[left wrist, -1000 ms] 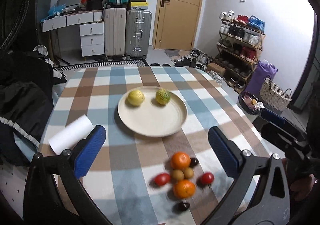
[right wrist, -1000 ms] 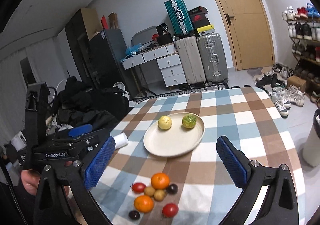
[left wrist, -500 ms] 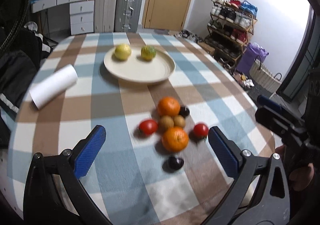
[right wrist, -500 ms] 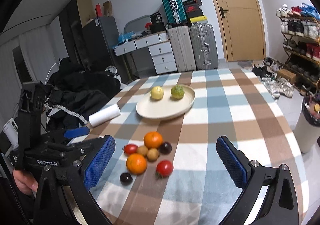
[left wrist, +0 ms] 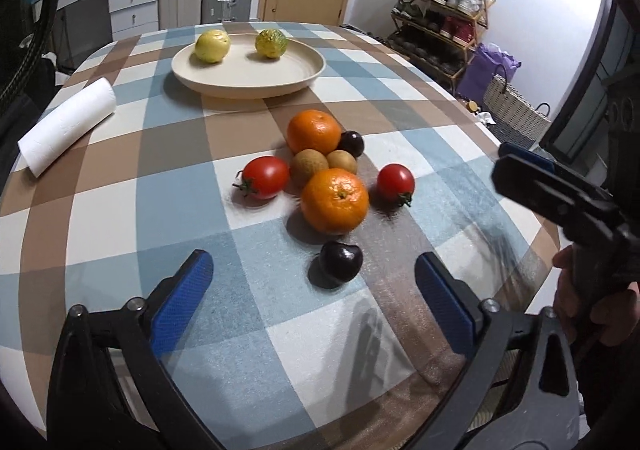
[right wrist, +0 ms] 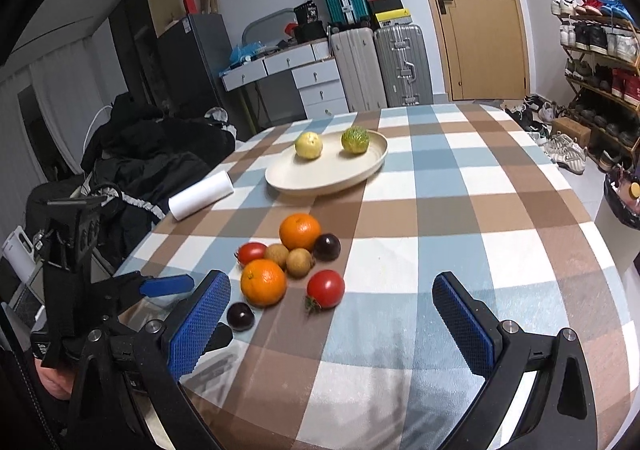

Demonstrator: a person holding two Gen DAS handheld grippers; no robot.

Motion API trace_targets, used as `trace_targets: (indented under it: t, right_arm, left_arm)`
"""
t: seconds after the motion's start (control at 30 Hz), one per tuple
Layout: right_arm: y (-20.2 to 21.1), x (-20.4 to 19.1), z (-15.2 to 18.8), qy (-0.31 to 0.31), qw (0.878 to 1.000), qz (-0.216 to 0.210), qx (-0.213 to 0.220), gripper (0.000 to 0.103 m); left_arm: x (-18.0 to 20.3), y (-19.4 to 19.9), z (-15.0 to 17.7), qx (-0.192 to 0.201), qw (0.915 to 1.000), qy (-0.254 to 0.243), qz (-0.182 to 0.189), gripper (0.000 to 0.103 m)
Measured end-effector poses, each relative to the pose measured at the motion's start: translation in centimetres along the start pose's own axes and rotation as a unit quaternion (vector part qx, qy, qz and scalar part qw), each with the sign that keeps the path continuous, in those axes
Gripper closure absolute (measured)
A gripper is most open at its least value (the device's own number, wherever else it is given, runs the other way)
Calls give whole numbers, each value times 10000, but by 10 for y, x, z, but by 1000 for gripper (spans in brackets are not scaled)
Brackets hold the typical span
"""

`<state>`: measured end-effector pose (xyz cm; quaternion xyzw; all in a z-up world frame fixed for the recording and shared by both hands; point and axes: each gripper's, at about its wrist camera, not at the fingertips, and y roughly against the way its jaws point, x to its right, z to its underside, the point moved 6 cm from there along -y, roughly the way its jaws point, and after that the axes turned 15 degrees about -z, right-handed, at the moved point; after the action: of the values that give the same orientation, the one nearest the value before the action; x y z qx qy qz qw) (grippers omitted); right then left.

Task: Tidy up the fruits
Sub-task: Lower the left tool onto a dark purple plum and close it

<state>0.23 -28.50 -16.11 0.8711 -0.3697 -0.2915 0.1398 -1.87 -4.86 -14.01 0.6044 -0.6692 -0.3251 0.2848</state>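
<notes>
Both grippers hang over the near edge of the checked table, jaws spread wide and holding nothing. The left gripper has a dark plum sitting right between its blue pads, not touching either one. The right gripper points at the same pile from the other side.

The loose fruit sits bunched mid-table: two oranges, two brown longans wedged between them, a tomato on the left, another tomato on the right, and a second plum tucked beside the far orange. Further back, the cream plate holds a yellow fruit and a greenish one, apart from each other. A paper roll lies off to the left.
</notes>
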Motion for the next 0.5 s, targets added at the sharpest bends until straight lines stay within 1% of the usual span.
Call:
trace_targets:
  t: [0.03, 0.1, 0.13, 0.2, 0.23, 0.27, 0.33, 0.37, 0.4, 0.5]
  right_arm:
    - [-1, 1, 1, 2, 10000, 8, -20, 0]
    - [-4, 4, 2, -27, 10000, 9, -38, 0]
    - [-4, 6, 2, -46, 10000, 7, -42, 0]
    - [-5, 8, 3, -87, 10000, 10, -45, 0]
    - [-6, 10, 3, -117, 9999, 11, -52, 0]
    - [-7, 11, 4, -138, 9999, 9, -59, 0]
    - [-8, 13, 4, -173, 9998, -3, -79, 0]
    - [-9, 14, 5, -174, 9998, 3, -92, 0]
    - [-10, 14, 5, -173, 9998, 11, -102, 0]
    - [-12, 15, 4, -175, 9998, 6, -126, 0]
  left_arm:
    - [1, 0, 0, -10, 10000, -21, 44, 9]
    - [4, 0, 0, -53, 9999, -75, 142, 19]
    - [6, -1, 0, -89, 9997, -105, 177, 22]
    - [7, -4, 0, -148, 9995, -146, 228, 31]
    - [7, -5, 0, -174, 9994, -149, 258, 34]
    - [7, -6, 1, -190, 9993, -143, 284, 40]
    - [7, -8, 1, -230, 9991, -116, 337, 44]
    - [6, -9, 1, -246, 9990, -109, 369, 48]
    - [6, -10, 0, -262, 9988, -105, 403, 55]
    - [7, -11, 0, -296, 9982, -88, 507, 64]
